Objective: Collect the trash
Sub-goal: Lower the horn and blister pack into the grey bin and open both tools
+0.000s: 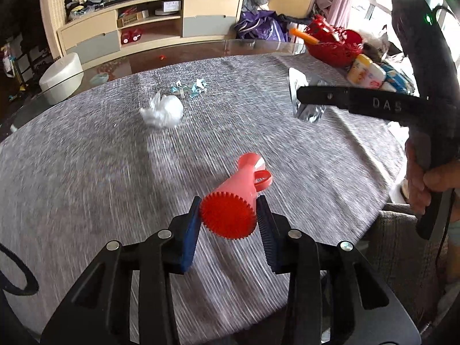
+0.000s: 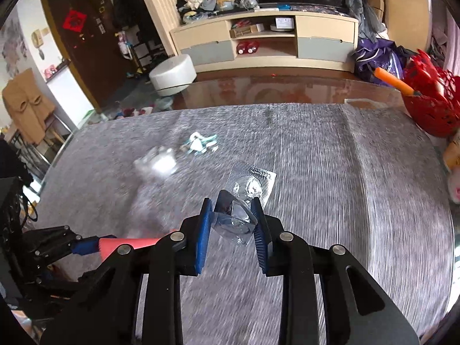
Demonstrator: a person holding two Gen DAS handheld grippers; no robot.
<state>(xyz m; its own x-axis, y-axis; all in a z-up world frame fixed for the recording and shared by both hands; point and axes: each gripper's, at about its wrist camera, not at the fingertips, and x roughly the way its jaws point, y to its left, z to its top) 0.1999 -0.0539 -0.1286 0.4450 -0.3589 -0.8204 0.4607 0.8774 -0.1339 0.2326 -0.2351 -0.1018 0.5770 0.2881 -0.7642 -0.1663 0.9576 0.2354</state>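
Observation:
My left gripper (image 1: 228,220) is shut on a pink plastic bottle (image 1: 241,178). Its blue pads press both sides near the ridged red base, and the looped cap end points away. My right gripper (image 2: 231,218) is shut on a crumpled silver blister pack (image 2: 251,182), which sticks out past the pads. In the left wrist view, one black finger (image 1: 325,96) of the right gripper carries that foil (image 1: 309,113). A crumpled white wad (image 1: 164,110) (image 2: 158,164) and torn blue-white scraps (image 1: 189,87) (image 2: 199,143) lie on the grey tablecloth (image 1: 86,172).
A red openwork basket (image 1: 333,46) (image 2: 431,106) with an orange stick stands at the table's far right, with packets (image 1: 368,74) beside it. A hand (image 1: 425,178) grips the right tool's handle. Past the glass table edge are a white stool (image 2: 172,74) and a low cabinet (image 2: 258,37).

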